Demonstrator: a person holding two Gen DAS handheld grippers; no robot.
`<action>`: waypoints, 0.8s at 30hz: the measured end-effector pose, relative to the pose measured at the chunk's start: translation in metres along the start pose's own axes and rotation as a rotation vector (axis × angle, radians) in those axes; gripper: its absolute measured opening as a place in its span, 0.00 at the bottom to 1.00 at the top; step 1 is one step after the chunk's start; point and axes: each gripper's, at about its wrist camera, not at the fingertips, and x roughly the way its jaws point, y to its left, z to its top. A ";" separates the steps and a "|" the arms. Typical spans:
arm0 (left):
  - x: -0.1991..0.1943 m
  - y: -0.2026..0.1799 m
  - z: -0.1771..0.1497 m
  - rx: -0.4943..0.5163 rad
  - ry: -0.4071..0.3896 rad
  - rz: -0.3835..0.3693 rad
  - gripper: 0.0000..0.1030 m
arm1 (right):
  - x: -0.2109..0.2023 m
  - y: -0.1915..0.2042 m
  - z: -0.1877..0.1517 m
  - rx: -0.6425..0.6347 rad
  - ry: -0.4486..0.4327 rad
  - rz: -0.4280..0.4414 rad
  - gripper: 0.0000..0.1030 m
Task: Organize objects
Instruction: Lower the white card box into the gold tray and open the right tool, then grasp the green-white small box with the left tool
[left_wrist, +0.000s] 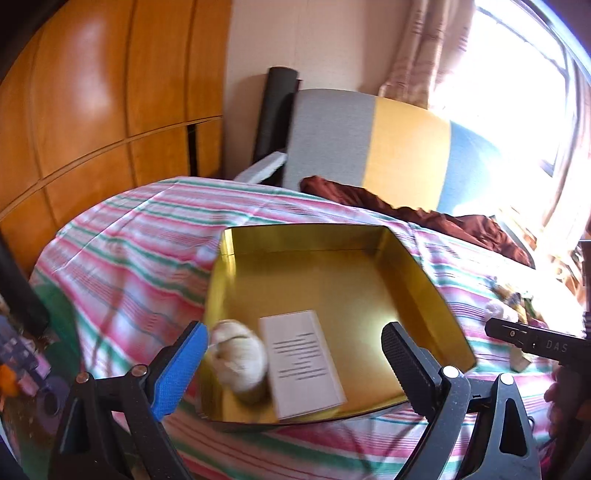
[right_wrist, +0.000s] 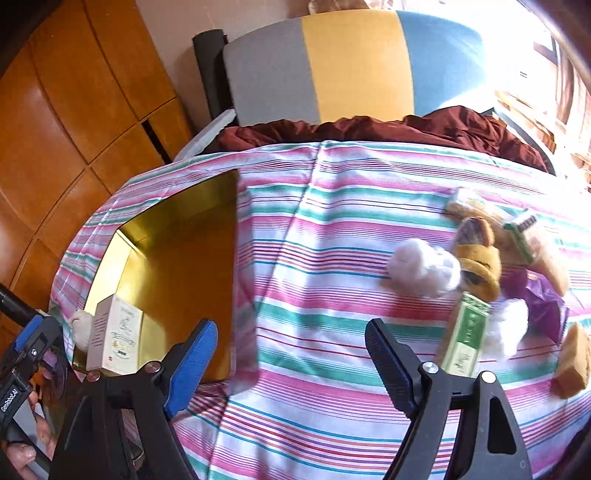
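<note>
An open gold tin (left_wrist: 332, 280) lies on the striped cloth. Inside it are a white printed box (left_wrist: 301, 363) and a white fluffy ball (left_wrist: 240, 360) at its near left corner. My left gripper (left_wrist: 295, 332) hovers open over the tin's near edge, gripping nothing. The right wrist view shows the same tin (right_wrist: 177, 258) at left with the white box (right_wrist: 118, 338). My right gripper (right_wrist: 291, 328) is open and empty above bare cloth. To its right lie a white cotton ball (right_wrist: 421, 271), a green box (right_wrist: 465, 336), a second white ball (right_wrist: 506, 328) and a yellow-brown soft item (right_wrist: 476, 258).
A purple wrapper (right_wrist: 543, 302) and a tan block (right_wrist: 572, 362) sit at the far right of the pile. A maroon cloth (left_wrist: 424, 214) and a grey, yellow and blue chair back (left_wrist: 369, 140) stand behind the table. A wooden wardrobe (left_wrist: 92, 92) is on the left.
</note>
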 end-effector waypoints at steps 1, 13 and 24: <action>0.001 -0.009 0.002 0.018 -0.001 -0.020 0.93 | -0.003 -0.012 0.000 0.014 -0.002 -0.024 0.81; 0.017 -0.152 0.009 0.317 0.053 -0.314 0.95 | -0.063 -0.187 0.021 0.302 -0.110 -0.310 0.81; 0.061 -0.247 -0.019 0.440 0.216 -0.476 0.92 | -0.064 -0.268 0.000 0.605 -0.125 -0.213 0.81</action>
